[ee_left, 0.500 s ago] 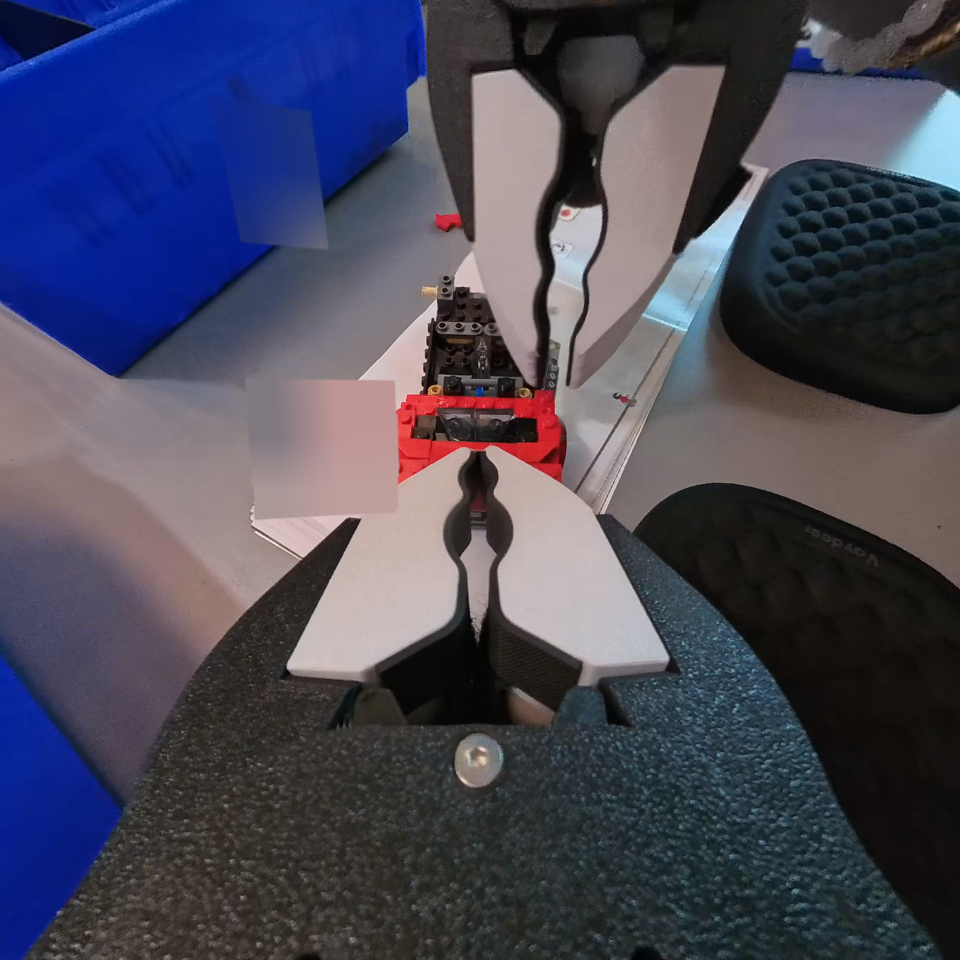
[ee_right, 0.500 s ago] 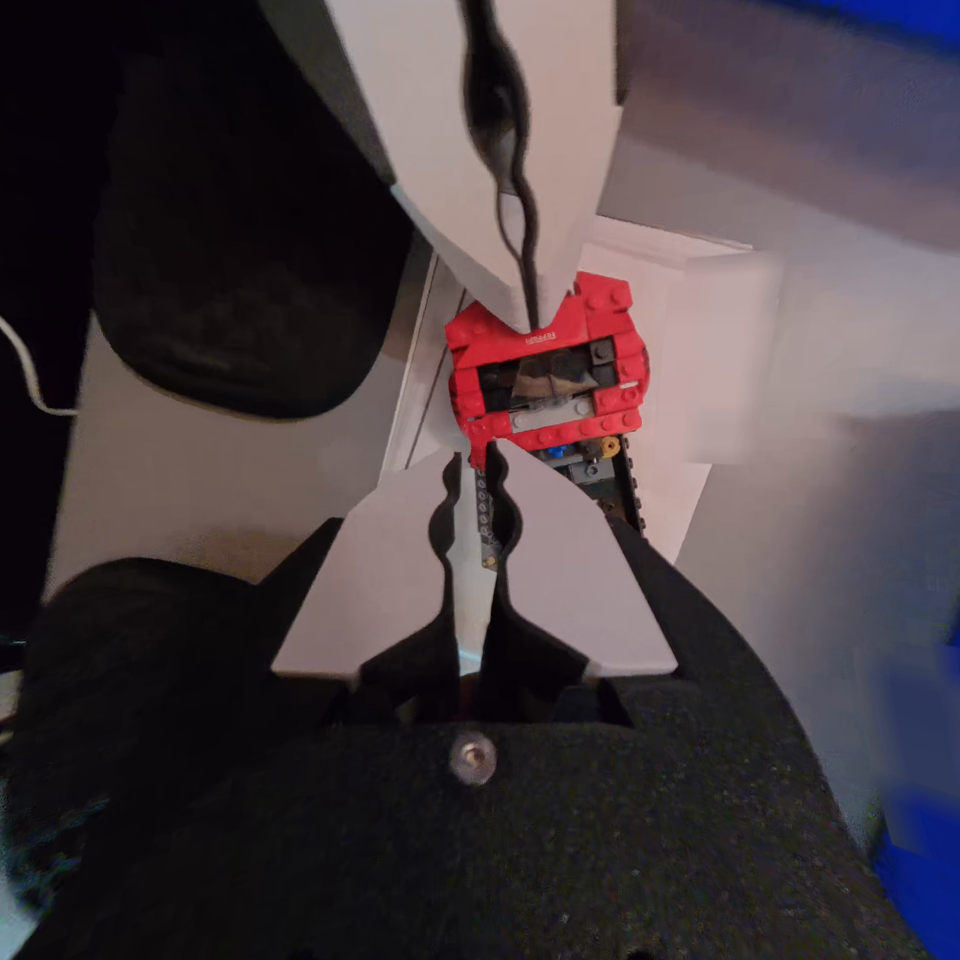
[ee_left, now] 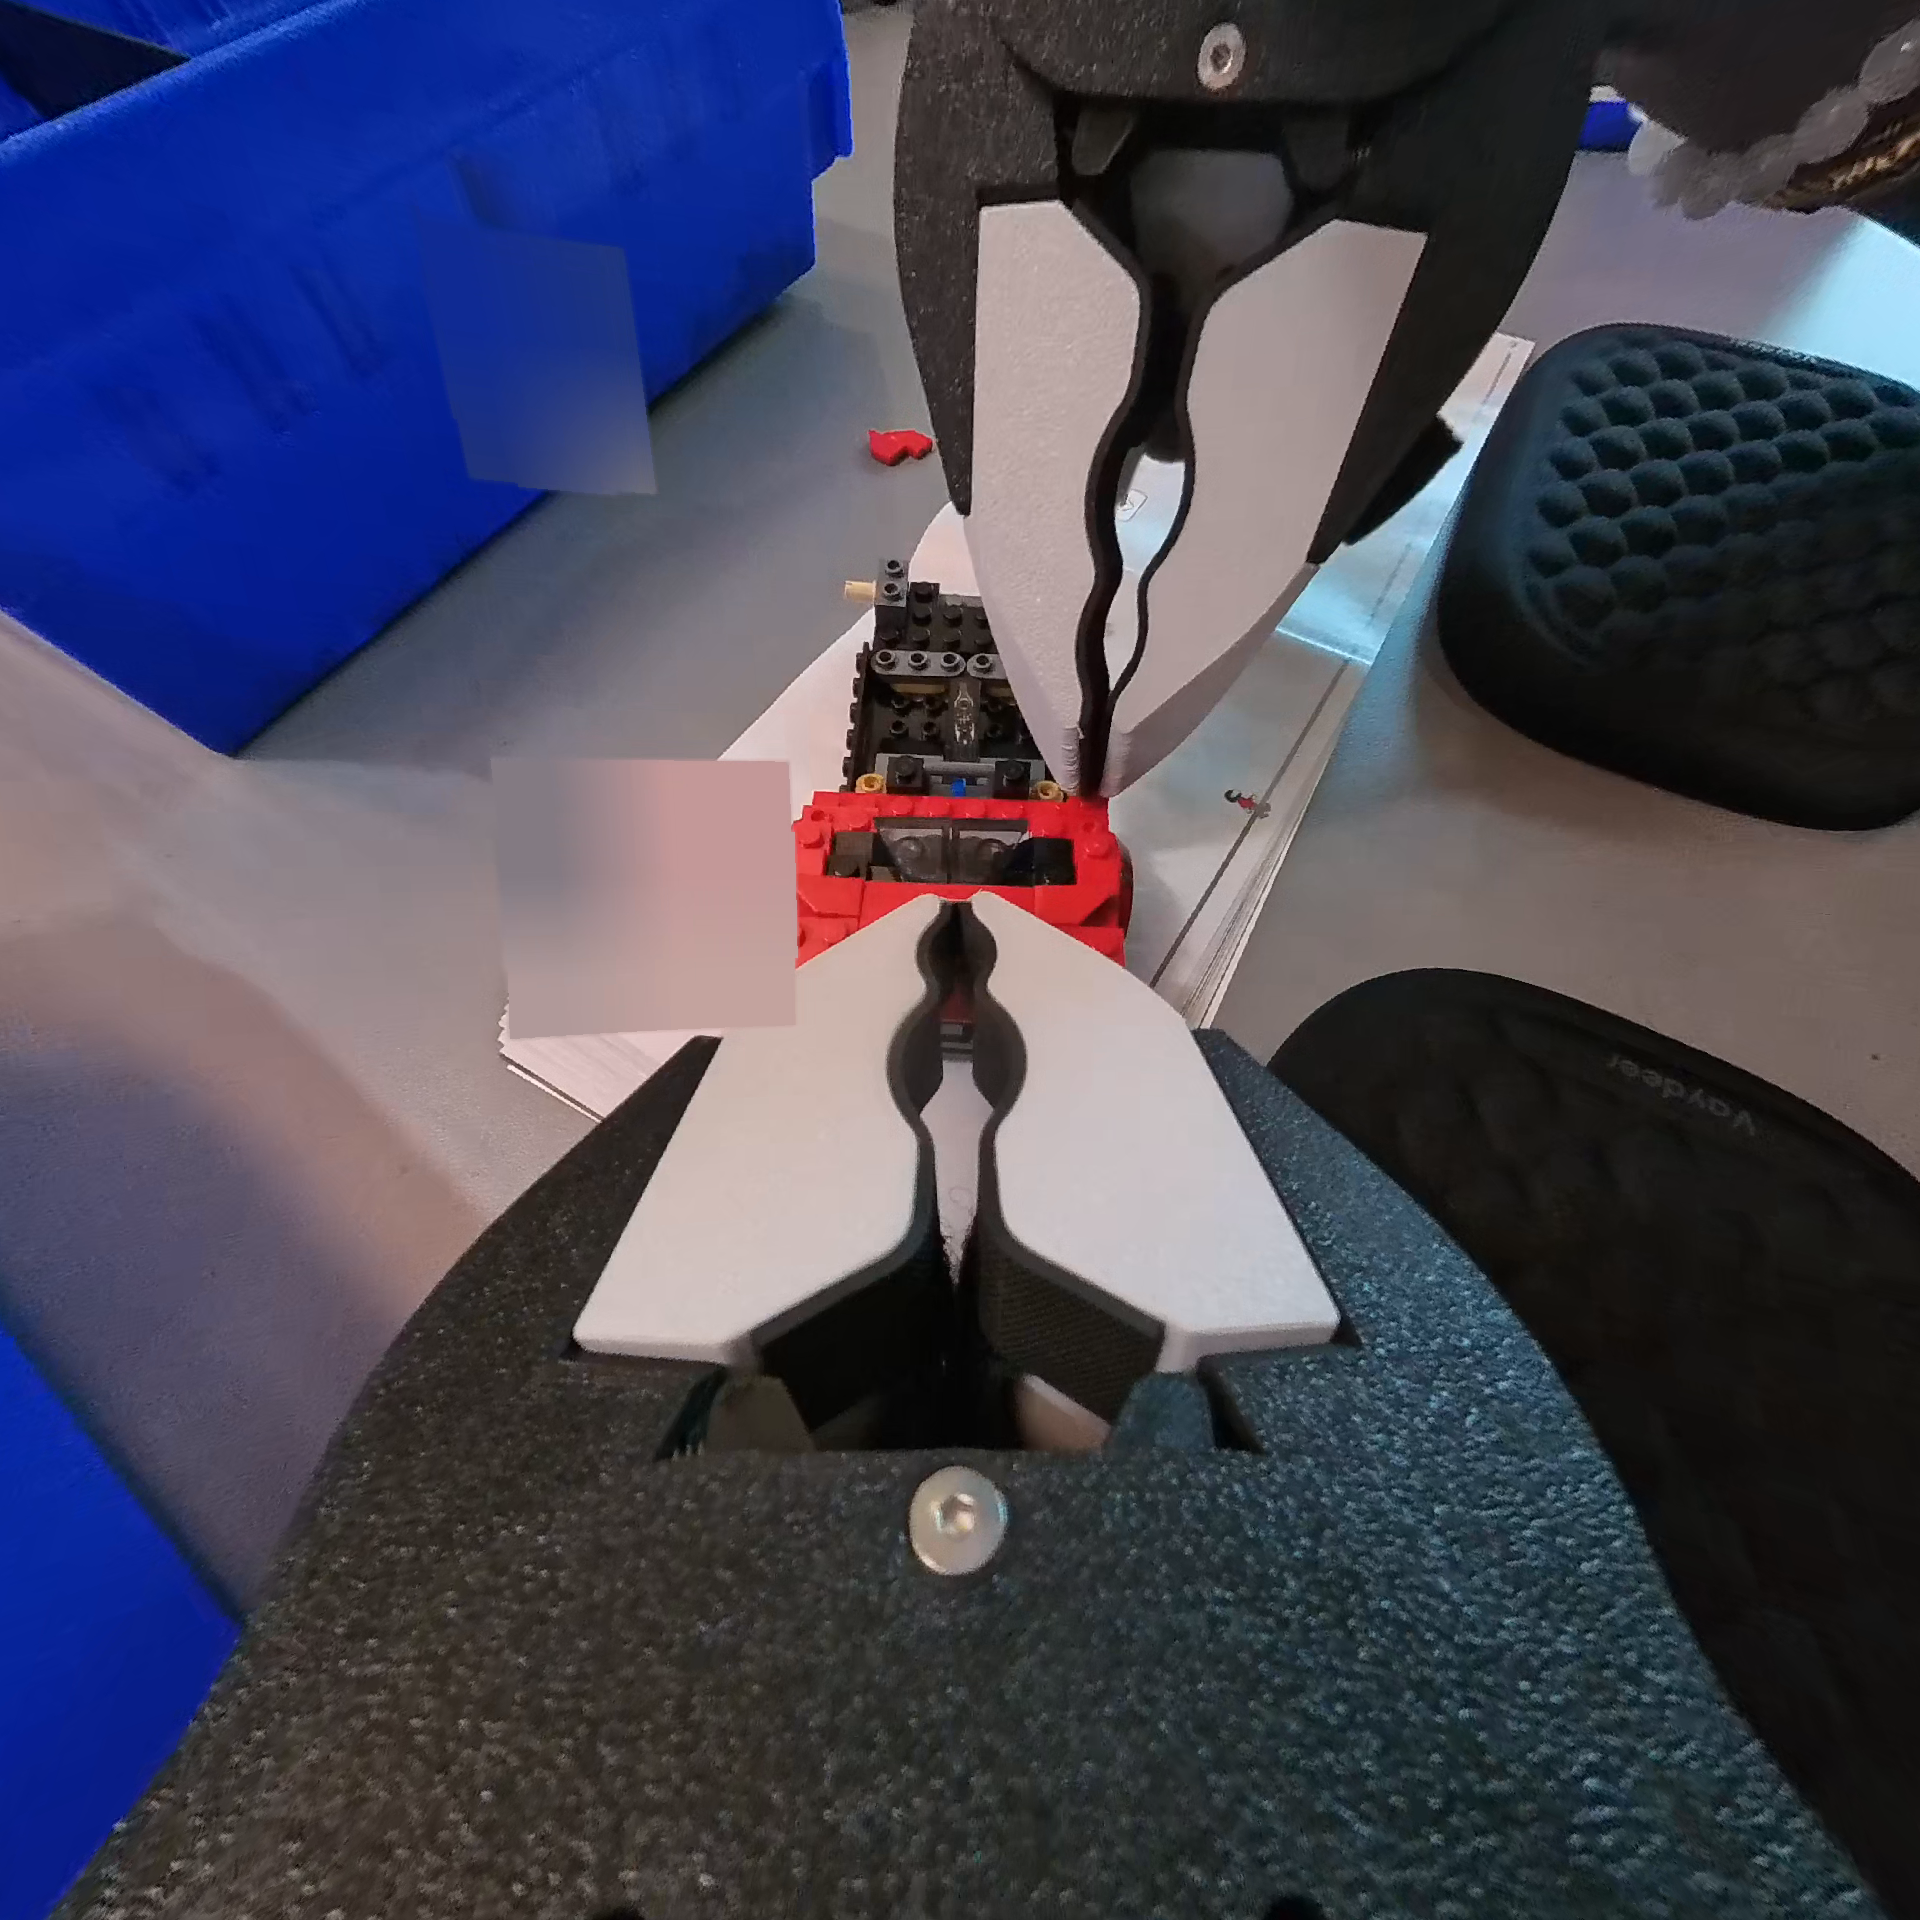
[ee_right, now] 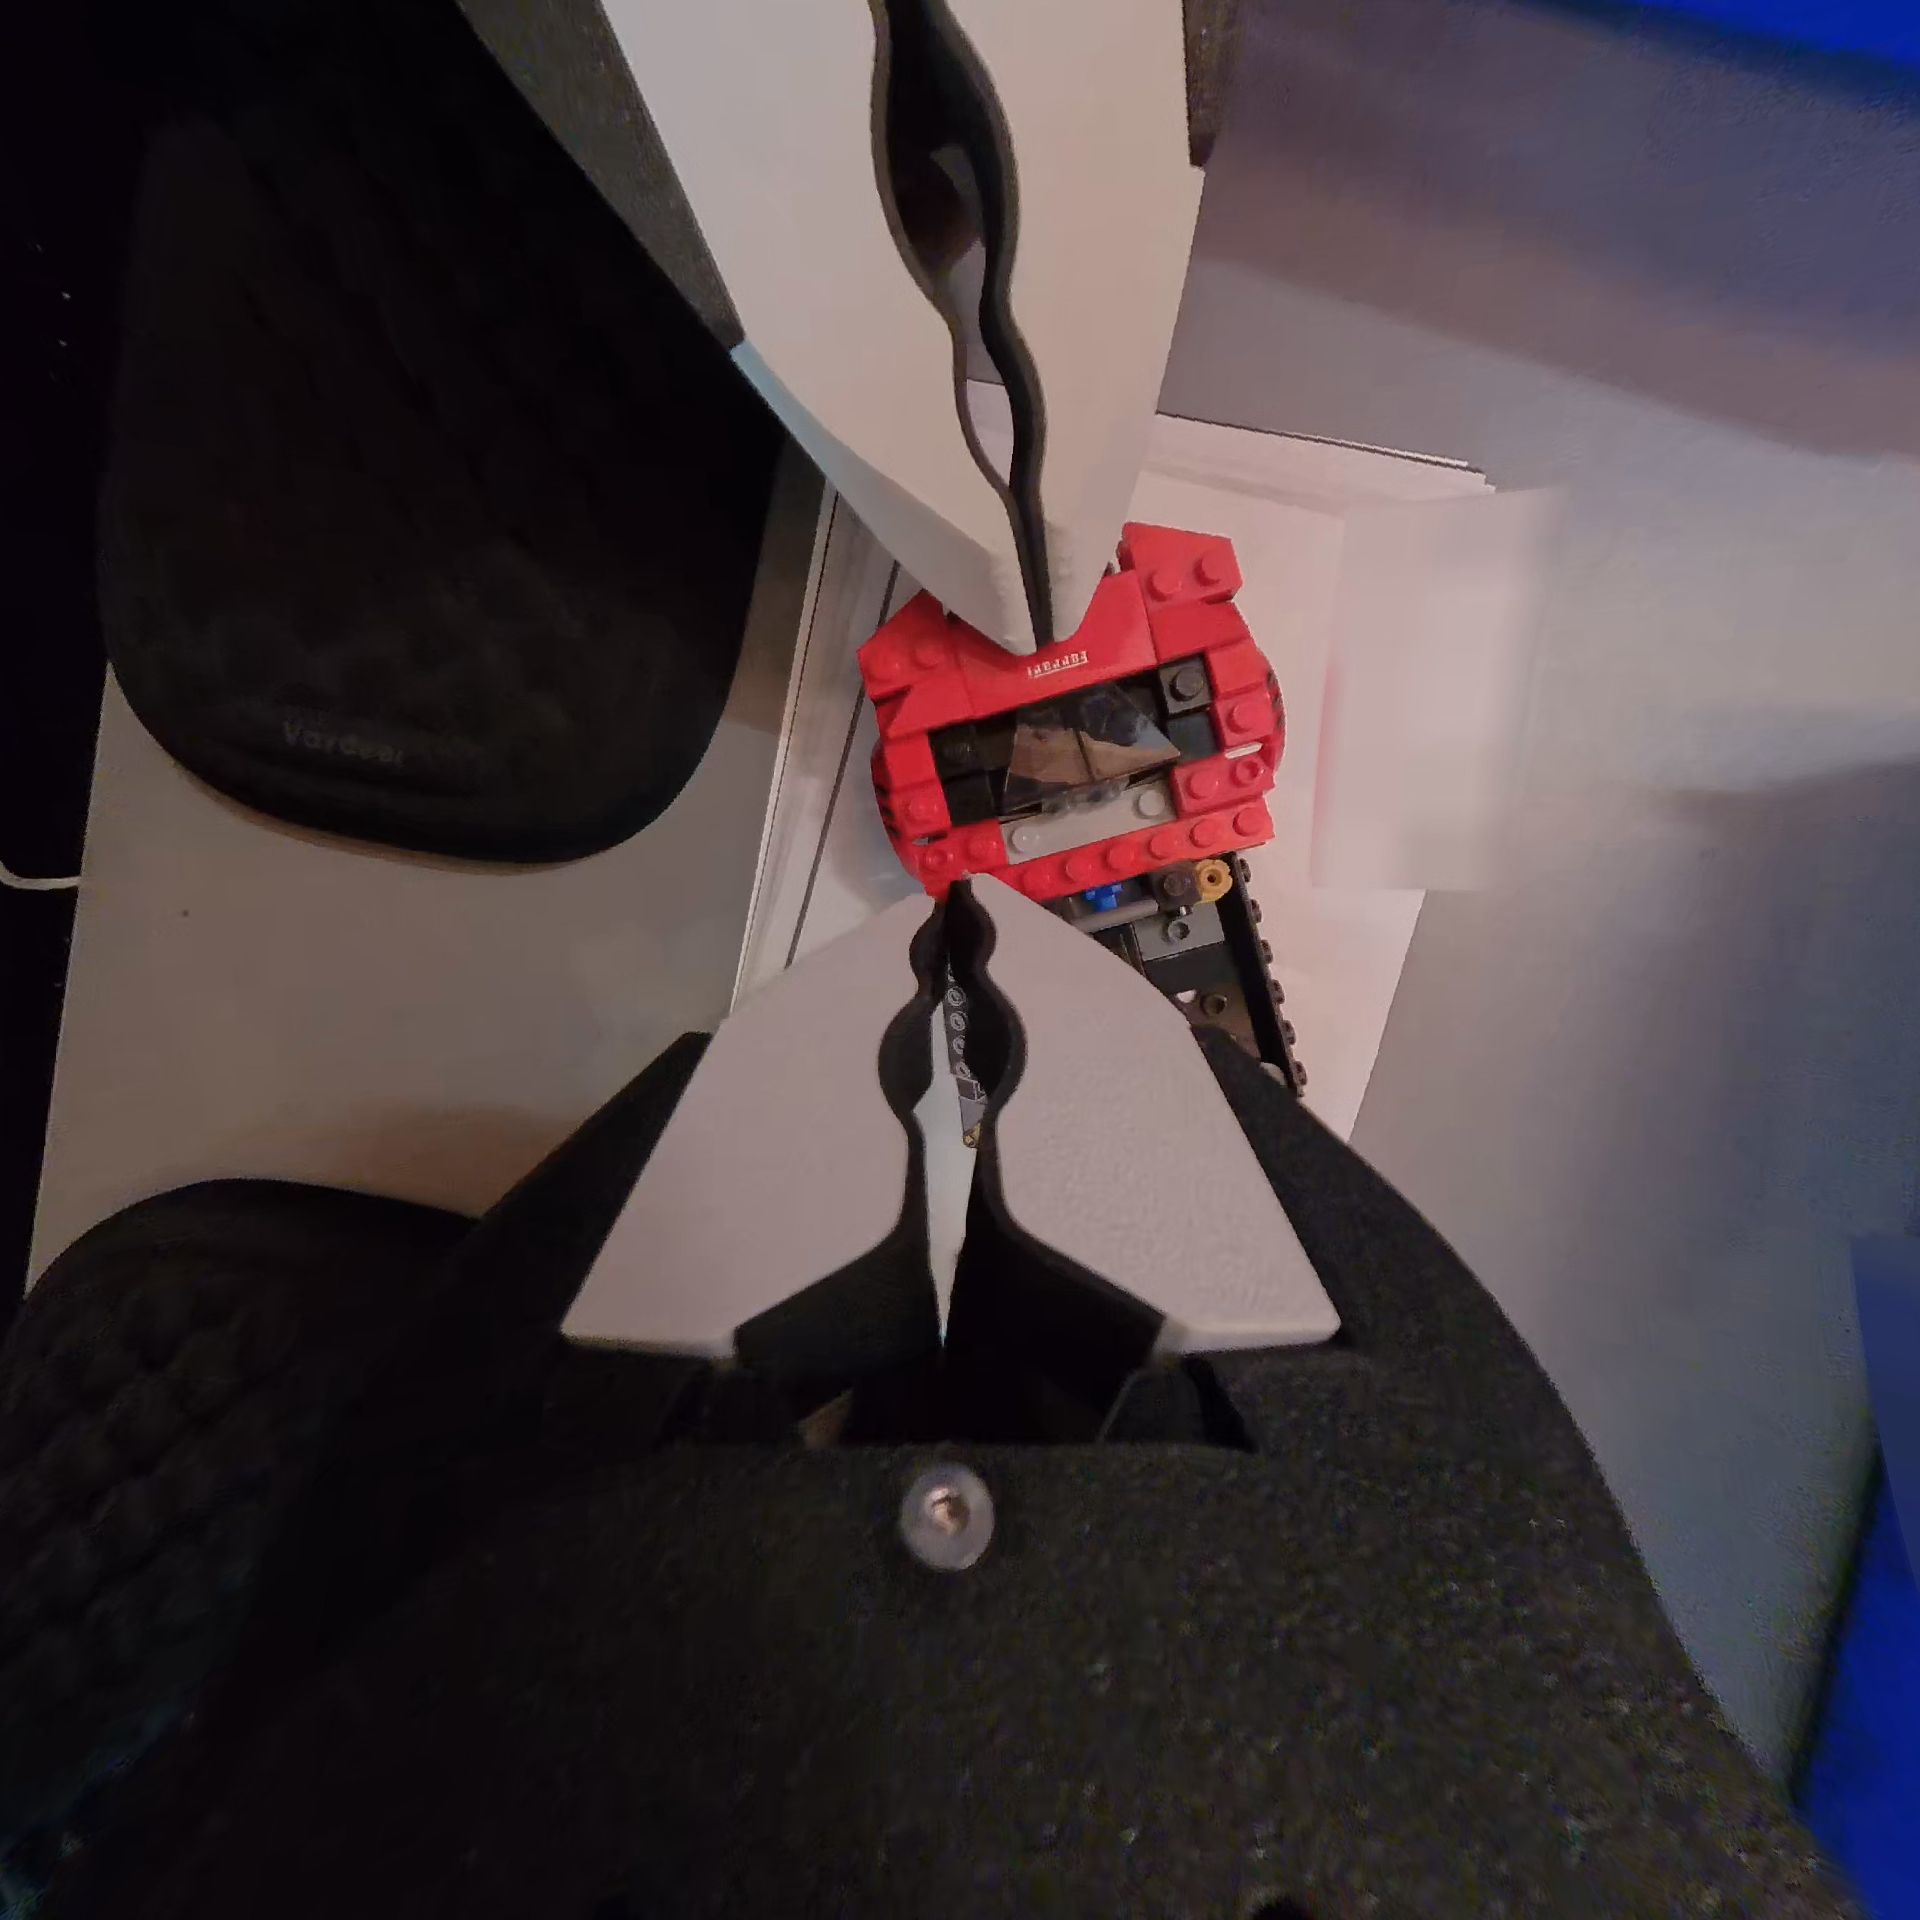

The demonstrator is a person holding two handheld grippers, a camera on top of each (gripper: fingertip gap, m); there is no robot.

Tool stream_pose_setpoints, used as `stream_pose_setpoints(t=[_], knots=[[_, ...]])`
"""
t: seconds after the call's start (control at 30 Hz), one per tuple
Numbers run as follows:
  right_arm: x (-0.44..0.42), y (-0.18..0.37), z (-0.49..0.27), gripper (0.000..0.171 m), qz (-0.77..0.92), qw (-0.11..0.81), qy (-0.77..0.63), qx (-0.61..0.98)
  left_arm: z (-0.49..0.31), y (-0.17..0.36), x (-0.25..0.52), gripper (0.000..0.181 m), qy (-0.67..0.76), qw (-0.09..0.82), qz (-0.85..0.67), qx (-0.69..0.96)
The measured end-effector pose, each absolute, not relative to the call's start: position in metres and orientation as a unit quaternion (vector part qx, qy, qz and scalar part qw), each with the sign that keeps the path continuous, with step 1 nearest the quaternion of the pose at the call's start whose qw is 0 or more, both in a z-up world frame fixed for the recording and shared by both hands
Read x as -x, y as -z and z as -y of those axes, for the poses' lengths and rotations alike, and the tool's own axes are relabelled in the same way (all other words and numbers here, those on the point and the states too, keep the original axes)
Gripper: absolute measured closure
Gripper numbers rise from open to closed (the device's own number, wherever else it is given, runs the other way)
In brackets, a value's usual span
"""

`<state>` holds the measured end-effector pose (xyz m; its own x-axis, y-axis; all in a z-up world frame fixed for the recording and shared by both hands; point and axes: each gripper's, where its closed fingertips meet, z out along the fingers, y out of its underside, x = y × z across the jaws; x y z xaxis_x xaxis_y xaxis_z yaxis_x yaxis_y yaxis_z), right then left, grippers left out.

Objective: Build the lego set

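Blue bins (ee_left: 343,312) leftward, black pads (ee_left: 1704,582) rightward — lego car (ee_left: 961,873) between.

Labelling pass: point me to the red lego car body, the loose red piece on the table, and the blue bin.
red lego car body (ee_right: 1049,696), right wrist view, smooth red top plate.
loose red piece (ee_left: 898,446), left wrist view, centre of the piece.
blue bin (ee_left: 260,343), left wrist view, near side wall.

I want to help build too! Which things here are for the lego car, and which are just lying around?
For the job:
red and black lego car
left claw
right claw
instruction booklet
loose red brick

Lying about:
blue bins
two black padded cushions
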<state>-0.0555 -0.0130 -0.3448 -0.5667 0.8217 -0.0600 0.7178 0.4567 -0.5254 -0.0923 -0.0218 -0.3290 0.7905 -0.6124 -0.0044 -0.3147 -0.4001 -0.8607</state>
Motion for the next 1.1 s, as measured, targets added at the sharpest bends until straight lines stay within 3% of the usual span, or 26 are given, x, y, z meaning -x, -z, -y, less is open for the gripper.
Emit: stream_pose_setpoints(t=[0.33,0.47,0.6,0.8,1.1], knots=[[0.053,0.344,0.014,0.171,0.848,0.126,-0.254,0.448,0.022,0.329,0.093,0.181,0.155,0.471,-0.285,0.820],[0.043,0.306,0.006,0.149,0.795,0.173,-0.340,0.471,0.022,0.329,0.093,0.181,0.157,0.475,-0.285,0.818],[-0.007,0.286,-0.034,0.142,0.780,0.235,-0.284,0.507,0.021,0.329,0.095,0.181,0.152,0.479,-0.282,0.817],[-0.107,0.323,-0.071,0.150,0.762,0.158,-0.187,0.599,0.021,0.328,0.097,0.171,0.148,0.483,-0.278,0.817],[-0.138,0.352,-0.093,0.154,0.704,0.161,-0.178,0.669,0.018,0.311,0.103,0.164,0.153,0.516,-0.245,0.806]])
